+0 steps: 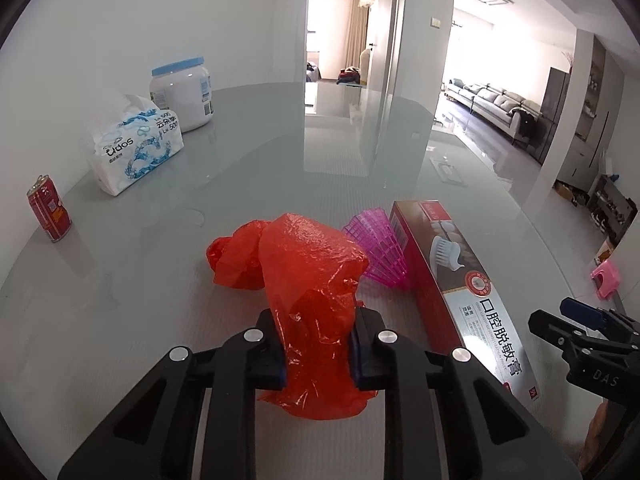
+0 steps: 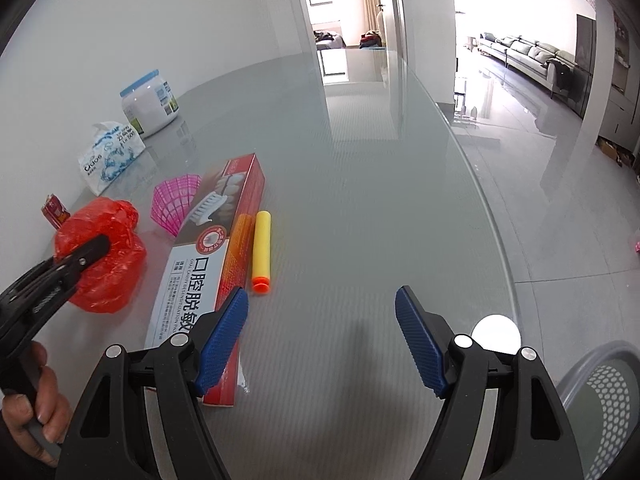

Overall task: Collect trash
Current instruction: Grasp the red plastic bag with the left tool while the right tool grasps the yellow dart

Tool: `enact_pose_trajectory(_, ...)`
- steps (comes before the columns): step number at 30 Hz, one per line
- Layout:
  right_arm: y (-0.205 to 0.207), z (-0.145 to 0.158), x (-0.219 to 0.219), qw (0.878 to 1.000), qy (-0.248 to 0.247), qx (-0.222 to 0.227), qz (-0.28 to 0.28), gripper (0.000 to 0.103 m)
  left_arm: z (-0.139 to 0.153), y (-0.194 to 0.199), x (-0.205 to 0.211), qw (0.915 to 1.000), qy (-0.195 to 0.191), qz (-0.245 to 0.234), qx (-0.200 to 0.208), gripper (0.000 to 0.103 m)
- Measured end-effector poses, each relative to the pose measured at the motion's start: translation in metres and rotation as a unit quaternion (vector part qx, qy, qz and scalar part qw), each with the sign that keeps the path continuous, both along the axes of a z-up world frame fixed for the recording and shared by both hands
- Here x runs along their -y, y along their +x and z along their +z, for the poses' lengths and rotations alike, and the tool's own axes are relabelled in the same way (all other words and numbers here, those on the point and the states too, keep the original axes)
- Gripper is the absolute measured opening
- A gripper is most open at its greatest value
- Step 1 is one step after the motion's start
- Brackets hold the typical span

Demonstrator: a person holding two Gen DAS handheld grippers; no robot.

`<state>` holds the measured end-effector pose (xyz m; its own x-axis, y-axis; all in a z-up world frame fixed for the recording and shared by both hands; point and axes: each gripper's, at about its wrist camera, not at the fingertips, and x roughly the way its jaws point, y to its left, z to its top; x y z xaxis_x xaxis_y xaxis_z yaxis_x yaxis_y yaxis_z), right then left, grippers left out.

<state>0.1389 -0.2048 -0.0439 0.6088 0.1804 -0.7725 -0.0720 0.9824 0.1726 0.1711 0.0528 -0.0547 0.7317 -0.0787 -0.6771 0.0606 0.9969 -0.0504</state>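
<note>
My left gripper (image 1: 316, 344) is shut on a crumpled red plastic bag (image 1: 308, 280), which bulges between and above the fingers; the bag also shows in the right wrist view (image 2: 104, 256) with the left gripper (image 2: 86, 256) clamped on it. A pink plastic mesh cone (image 1: 376, 248) lies behind the bag, beside a long red toothpaste box (image 1: 452, 280). In the right wrist view the box (image 2: 208, 256) lies left of my open, empty right gripper (image 2: 320, 320), and a yellow foam dart (image 2: 262, 256) with an orange tip lies next to the box.
A red can (image 1: 48, 214), a tissue pack (image 1: 136, 144) and a white jar with a blue lid (image 1: 184, 96) stand along the wall on the grey glass table (image 1: 280, 160). A mesh bin (image 2: 604, 408) sits beyond the table's right edge, with the floor and living room beyond.
</note>
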Motion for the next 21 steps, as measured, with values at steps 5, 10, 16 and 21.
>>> enact_pose_trajectory(5,0.008,-0.006,-0.012,1.000,-0.011,-0.008,0.009,0.073,-0.002,-0.001,-0.005,0.9999,-0.010,-0.003,-0.007,0.021)
enact_pose_trajectory(10,0.014,-0.008,-0.026,1.000,-0.019,-0.007,0.020,0.073,0.000,-0.001,-0.006,0.9999,-0.009,-0.003,-0.004,0.021)
enact_pose_trajectory(16,0.019,-0.008,-0.038,0.999,-0.030,-0.007,0.034,0.073,0.000,-0.002,-0.007,0.9999,-0.013,-0.001,-0.005,0.021)
enact_pose_trajectory(21,0.023,-0.011,-0.029,0.999,-0.027,-0.014,0.018,0.073,0.001,-0.002,-0.009,0.9999,-0.016,0.002,-0.005,0.021)
